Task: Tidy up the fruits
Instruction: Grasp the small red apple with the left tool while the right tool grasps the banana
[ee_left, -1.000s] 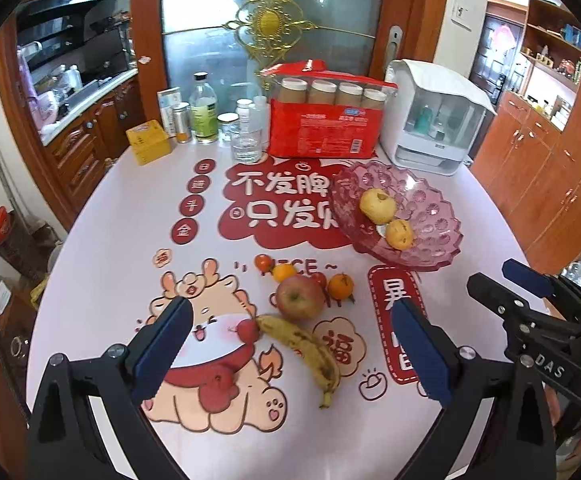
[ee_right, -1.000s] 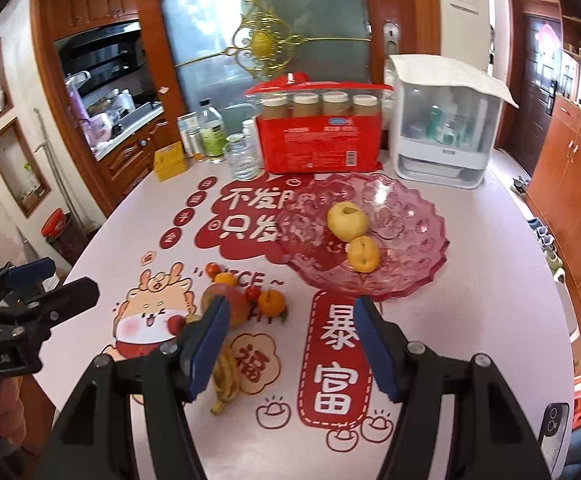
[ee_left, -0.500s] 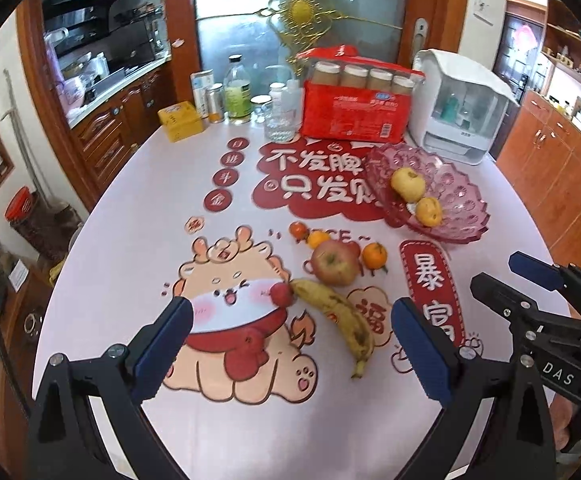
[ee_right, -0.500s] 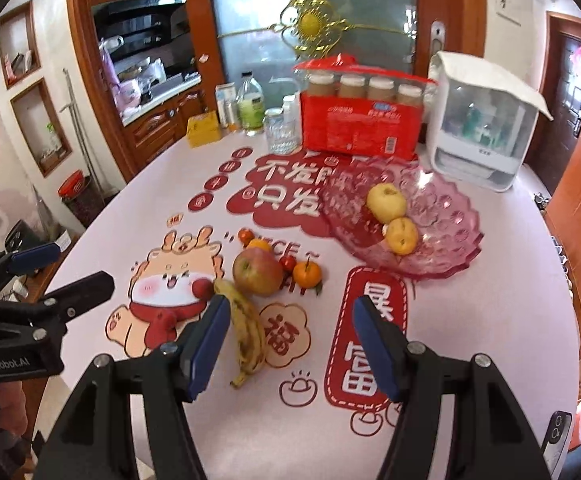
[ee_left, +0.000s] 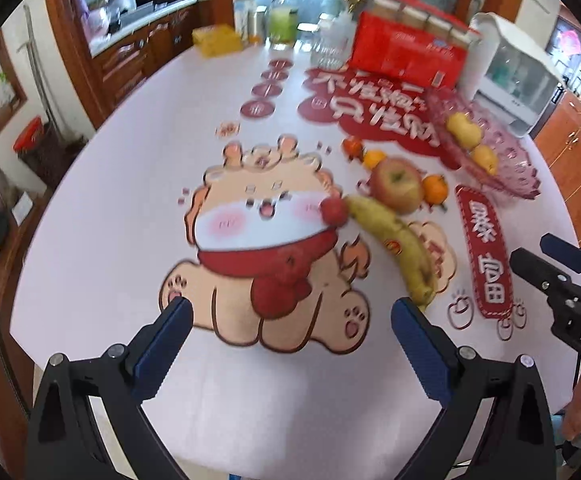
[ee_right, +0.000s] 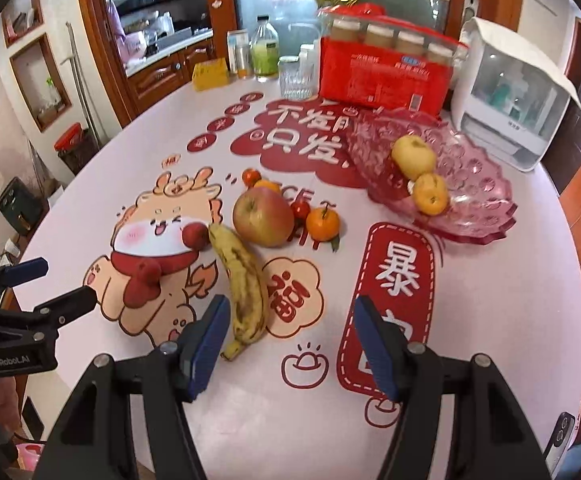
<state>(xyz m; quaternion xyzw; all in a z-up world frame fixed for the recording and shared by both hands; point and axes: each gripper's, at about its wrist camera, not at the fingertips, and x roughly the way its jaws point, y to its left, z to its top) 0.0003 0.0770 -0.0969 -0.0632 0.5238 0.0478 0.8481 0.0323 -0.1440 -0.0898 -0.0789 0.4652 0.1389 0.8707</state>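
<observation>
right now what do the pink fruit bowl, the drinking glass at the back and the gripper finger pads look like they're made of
Pink fruit bowl: clear tinted glass or plastic, glossy; the tablecloth print shows through its dimpled wall, so which one stays open.
Drinking glass: clear, ribbed, probably glass.
Right gripper finger pads: matte blue, likely rubber, on black rigid arms with visible screws.

left tool [ee_left: 290, 320]: showing black frame, blue finger pads, silver screws, white "GenRobot.AI" lettering | right tool [ee_right: 290, 332]: wearing the same black and blue, white "DAS" lettering | hands: showing bare skin
</observation>
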